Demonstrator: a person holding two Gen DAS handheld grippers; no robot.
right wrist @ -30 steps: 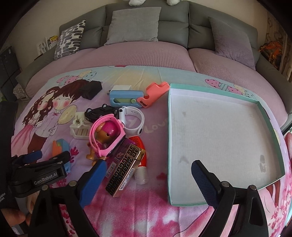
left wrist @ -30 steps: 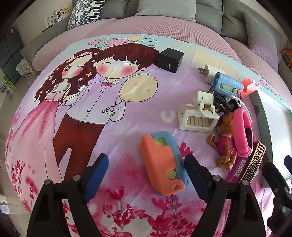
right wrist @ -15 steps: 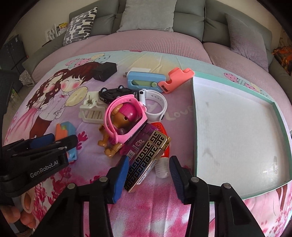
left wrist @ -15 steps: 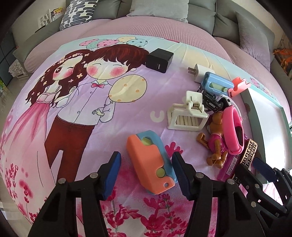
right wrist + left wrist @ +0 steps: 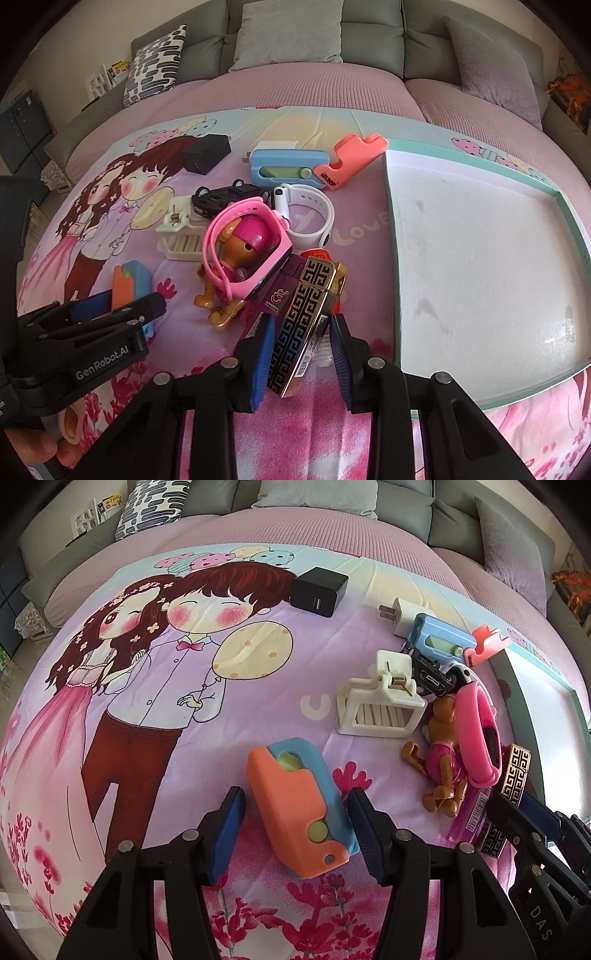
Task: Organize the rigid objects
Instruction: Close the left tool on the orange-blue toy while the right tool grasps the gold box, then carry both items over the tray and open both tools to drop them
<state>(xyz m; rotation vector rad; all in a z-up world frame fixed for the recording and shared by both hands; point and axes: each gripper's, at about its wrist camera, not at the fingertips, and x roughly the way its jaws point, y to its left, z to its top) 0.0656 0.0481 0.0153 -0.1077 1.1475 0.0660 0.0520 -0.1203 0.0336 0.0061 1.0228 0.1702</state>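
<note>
From my left wrist camera, my left gripper (image 5: 297,821) has just been narrowing around the orange-and-blue plastic block (image 5: 300,808) on the printed pink bedspread (image 5: 147,701). The right pad touches its blue edge; a sliver of gap shows at the left pad, so I can't tell if it's pinched. Open cloth lies to the left; the white plastic clip (image 5: 380,705) and clutter crowd the right.

From my right wrist camera, my right gripper (image 5: 302,356), angled steeply down, has just been closing on the black-and-gold patterned box (image 5: 308,321), both pads pressing its sides. The empty teal-rimmed white tray (image 5: 393,258) sits just right, its near edge close.
</note>
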